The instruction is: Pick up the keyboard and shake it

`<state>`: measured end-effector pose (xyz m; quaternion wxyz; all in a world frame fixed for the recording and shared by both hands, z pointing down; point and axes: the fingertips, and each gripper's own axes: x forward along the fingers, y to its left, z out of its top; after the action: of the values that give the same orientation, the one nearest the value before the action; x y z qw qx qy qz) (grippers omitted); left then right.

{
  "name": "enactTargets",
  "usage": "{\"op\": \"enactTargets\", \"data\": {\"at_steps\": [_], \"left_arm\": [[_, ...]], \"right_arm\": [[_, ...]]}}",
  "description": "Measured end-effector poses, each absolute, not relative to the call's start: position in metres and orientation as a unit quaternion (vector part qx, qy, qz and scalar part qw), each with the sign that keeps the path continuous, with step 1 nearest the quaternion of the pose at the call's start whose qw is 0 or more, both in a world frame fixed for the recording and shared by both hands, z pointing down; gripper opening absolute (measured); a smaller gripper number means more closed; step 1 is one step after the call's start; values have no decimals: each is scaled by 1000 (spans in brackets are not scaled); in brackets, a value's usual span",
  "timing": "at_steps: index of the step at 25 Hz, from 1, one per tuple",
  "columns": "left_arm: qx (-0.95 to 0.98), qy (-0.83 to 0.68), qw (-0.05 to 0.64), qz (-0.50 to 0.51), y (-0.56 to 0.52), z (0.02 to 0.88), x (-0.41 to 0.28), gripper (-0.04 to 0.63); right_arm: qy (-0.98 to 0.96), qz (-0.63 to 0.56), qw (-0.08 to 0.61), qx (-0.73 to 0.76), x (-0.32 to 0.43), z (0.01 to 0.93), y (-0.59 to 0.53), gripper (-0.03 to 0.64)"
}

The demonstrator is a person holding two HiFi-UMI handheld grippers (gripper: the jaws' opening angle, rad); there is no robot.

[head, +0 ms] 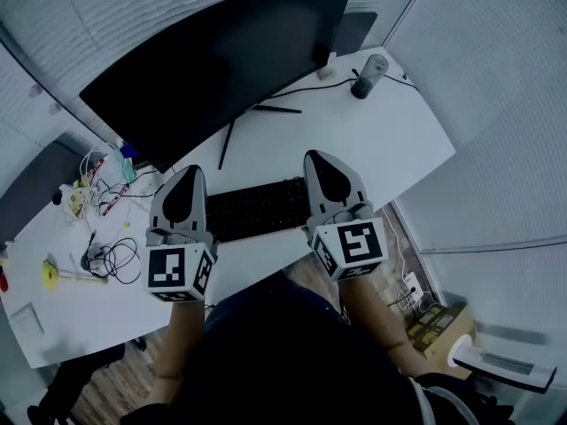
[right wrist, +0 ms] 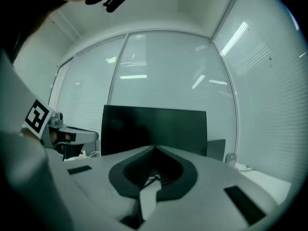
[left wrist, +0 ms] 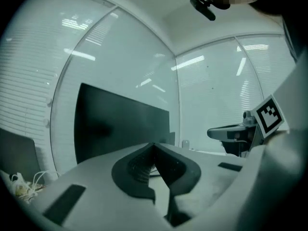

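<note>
A black keyboard (head: 257,209) lies flat on the white desk (head: 354,149), in front of the monitor. Both grippers hang in the air above its two ends and hide them. In the head view my left gripper (head: 190,172) is over the keyboard's left end and my right gripper (head: 321,158) over its right end. Both point level toward the monitor. In the left gripper view the left gripper (left wrist: 154,145) has its jaws together with nothing between them. The right gripper (right wrist: 155,147) is likewise shut and empty in its own view. Neither touches the keyboard.
A large dark monitor (head: 221,60) stands behind the keyboard on a thin stand. A grey cylinder (head: 369,76) sits at the desk's far right. Tangled cables (head: 111,257) and small items lie on the left. A power strip (head: 412,283) and a box (head: 440,326) are on the floor at right.
</note>
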<state>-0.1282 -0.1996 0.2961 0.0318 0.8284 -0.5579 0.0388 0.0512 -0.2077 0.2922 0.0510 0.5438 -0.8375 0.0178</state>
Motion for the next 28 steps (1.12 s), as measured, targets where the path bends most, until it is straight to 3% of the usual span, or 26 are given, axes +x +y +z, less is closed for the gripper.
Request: {"op": "enactTargets", "data": {"at_steps": [7,28], "left_arm": [[827,-562,12,0,-179,262,-133,23],[822,-570,-13,-12,-153,243,-131,23]], "right_arm": [[-835,-92,7,542,30,201,-188,28],[-832,-78,14,549,32,228,-161,26]]}}
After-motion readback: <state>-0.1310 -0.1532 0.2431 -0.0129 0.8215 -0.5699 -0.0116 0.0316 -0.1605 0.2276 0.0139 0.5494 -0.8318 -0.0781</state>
